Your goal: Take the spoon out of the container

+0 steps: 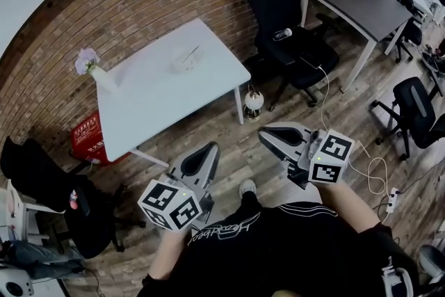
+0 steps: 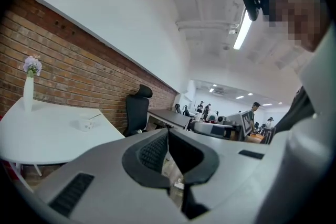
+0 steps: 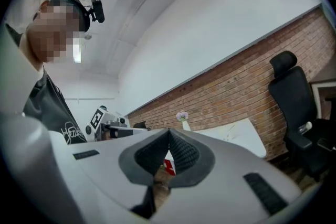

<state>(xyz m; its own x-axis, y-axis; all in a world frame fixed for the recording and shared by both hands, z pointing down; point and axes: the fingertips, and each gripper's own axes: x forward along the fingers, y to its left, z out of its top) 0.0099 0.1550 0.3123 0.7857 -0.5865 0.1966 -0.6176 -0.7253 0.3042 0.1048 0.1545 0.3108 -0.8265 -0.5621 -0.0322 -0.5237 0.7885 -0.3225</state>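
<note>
A small white container (image 1: 183, 63) stands on the white table (image 1: 153, 101) near its far edge, with a thin spoon (image 1: 191, 52) leaning out of it. In the left gripper view the container (image 2: 84, 124) and spoon (image 2: 95, 116) look small and far off. My left gripper (image 1: 207, 151) is held above the floor well short of the table, jaws shut and empty. My right gripper (image 1: 268, 135) hovers to its right, also shut on nothing. The closed tips show in the left gripper view (image 2: 168, 131) and the right gripper view (image 3: 169, 131).
A white vase with lilac flowers (image 1: 90, 66) stands at the table's left corner. A red crate (image 1: 87, 139) and a small round lamp-like object (image 1: 253, 103) sit on the floor by the table. Black office chairs (image 1: 288, 31), a grey desk (image 1: 361, 3) and a floor cable (image 1: 375, 170) lie right.
</note>
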